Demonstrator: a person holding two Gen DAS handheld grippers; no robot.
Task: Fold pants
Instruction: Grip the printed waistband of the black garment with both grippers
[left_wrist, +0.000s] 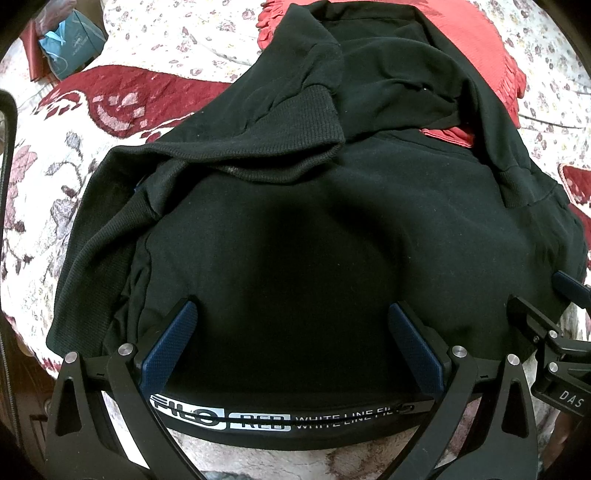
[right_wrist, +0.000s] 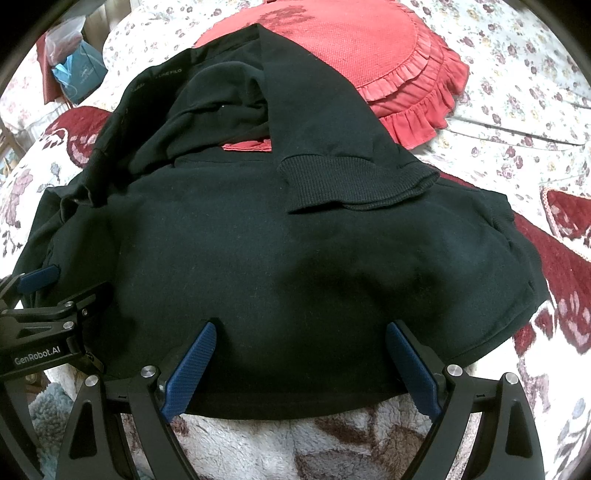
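Observation:
Black pants (left_wrist: 295, 229) lie bunched on a bed, legs folded back over the body; a ribbed cuff (left_wrist: 295, 122) lies on top. The waistband with white lettering (left_wrist: 288, 419) sits at the near edge. My left gripper (left_wrist: 291, 314) is open, its blue pads on either side of the near edge of the pants. In the right wrist view the same pants (right_wrist: 280, 251) fill the middle, with a ribbed cuff (right_wrist: 351, 181) on top. My right gripper (right_wrist: 301, 332) is open over the near hem. The left gripper (right_wrist: 37, 291) shows at the left edge there.
A red ruffled cushion (right_wrist: 369, 62) lies behind the pants, partly under them. A floral bedspread (right_wrist: 517, 110) with dark red patches surrounds them. A blue bag (left_wrist: 70, 48) sits far left. A fluffy blanket (right_wrist: 295, 443) lies at the near edge.

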